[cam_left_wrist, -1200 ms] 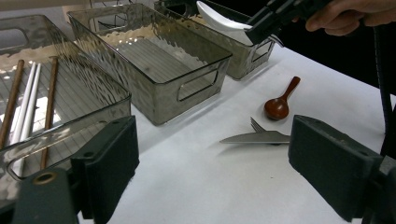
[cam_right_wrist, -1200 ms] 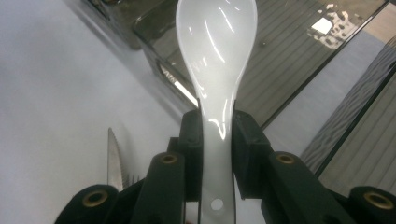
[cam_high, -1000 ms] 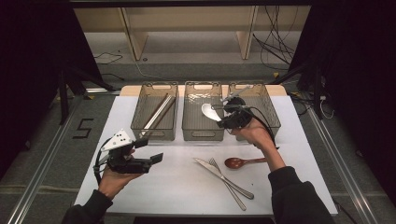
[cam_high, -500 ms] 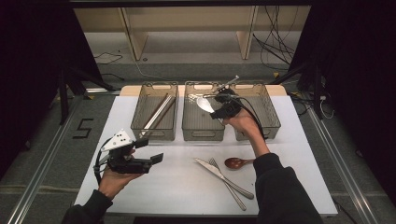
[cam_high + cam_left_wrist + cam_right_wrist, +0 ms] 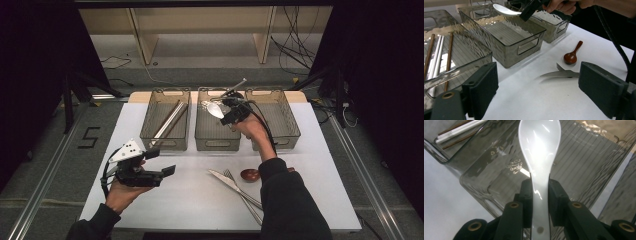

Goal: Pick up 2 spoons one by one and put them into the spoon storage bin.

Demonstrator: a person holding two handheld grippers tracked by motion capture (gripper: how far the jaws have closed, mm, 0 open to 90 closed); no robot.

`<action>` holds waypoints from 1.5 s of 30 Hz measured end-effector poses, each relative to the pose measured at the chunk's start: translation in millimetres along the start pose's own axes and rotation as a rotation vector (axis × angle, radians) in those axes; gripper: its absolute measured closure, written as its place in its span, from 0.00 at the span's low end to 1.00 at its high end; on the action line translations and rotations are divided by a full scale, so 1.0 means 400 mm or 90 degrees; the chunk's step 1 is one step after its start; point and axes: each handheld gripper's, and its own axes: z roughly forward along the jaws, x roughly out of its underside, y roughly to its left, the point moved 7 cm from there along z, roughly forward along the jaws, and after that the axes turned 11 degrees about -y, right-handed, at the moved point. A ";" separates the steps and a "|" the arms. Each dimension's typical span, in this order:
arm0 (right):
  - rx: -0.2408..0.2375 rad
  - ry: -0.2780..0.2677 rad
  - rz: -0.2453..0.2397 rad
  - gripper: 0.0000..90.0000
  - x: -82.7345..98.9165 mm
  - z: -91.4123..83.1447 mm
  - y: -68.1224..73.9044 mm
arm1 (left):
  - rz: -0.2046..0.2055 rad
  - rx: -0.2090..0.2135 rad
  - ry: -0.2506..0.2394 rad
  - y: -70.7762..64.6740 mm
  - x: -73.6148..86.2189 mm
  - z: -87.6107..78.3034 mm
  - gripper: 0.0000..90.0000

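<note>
The right gripper holds a white spoon over the middle bin of three clear bins on a white table, its jaws closed tight on the spoon's handle. In the right gripper view the spoon runs straight out along the jaws, bowl leading and hollow side up, above the bin's ribbed floor; the handle's end is cut off at the bottom of that view. Seen from the high view, the long axis lies across the middle bin, bowl toward the left-hand bin, which holds chopsticks laid lengthwise. Whether the spoon touches the middle bin's rim cannot be made out.

Nearer the person than the middle bin, the left gripper sits in the hand with jaws spread wide and nothing between them. A knife, a fork and a brown wooden spoon lie on the table in front of the middle bin; the sleeve covers the wooden spoon's handle in the high view.
</note>
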 end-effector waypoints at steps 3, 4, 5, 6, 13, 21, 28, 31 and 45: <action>0.003 0.007 0.002 0.84 0.000 0.011 0.003 | -0.002 0.000 0.001 0.001 0.001 0.000 0.17; 0.005 0.009 0.001 0.84 0.001 0.014 0.004 | 0.001 0.001 0.002 0.000 0.001 -0.001 0.17; 0.003 0.011 -0.001 0.84 0.002 0.017 0.005 | 0.002 0.002 0.000 -0.002 0.000 -0.001 0.17; 0.004 0.015 0.003 0.84 0.003 0.019 0.008 | 0.001 0.002 -0.002 -0.003 -0.001 0.001 0.17; -0.007 0.033 -0.005 0.75 0.012 0.041 0.016 | 0.001 0.004 0.000 -0.002 -0.003 -0.005 0.17; -0.020 0.005 -0.008 0.62 0.007 -0.003 0.005 | -0.001 0.003 0.004 -0.001 -0.001 -0.005 0.17; -0.048 -0.017 -0.052 0.48 0.036 -0.082 -0.007 | -0.005 0.002 0.008 0.002 0.001 -0.005 0.17; -0.070 -0.020 -0.065 0.44 0.059 -0.131 -0.008 | -0.006 0.001 0.009 0.002 0.002 -0.004 0.17; -0.111 -0.016 -0.094 0.38 0.219 -0.224 -0.014 | -0.011 -0.003 0.010 0.005 0.004 -0.002 0.17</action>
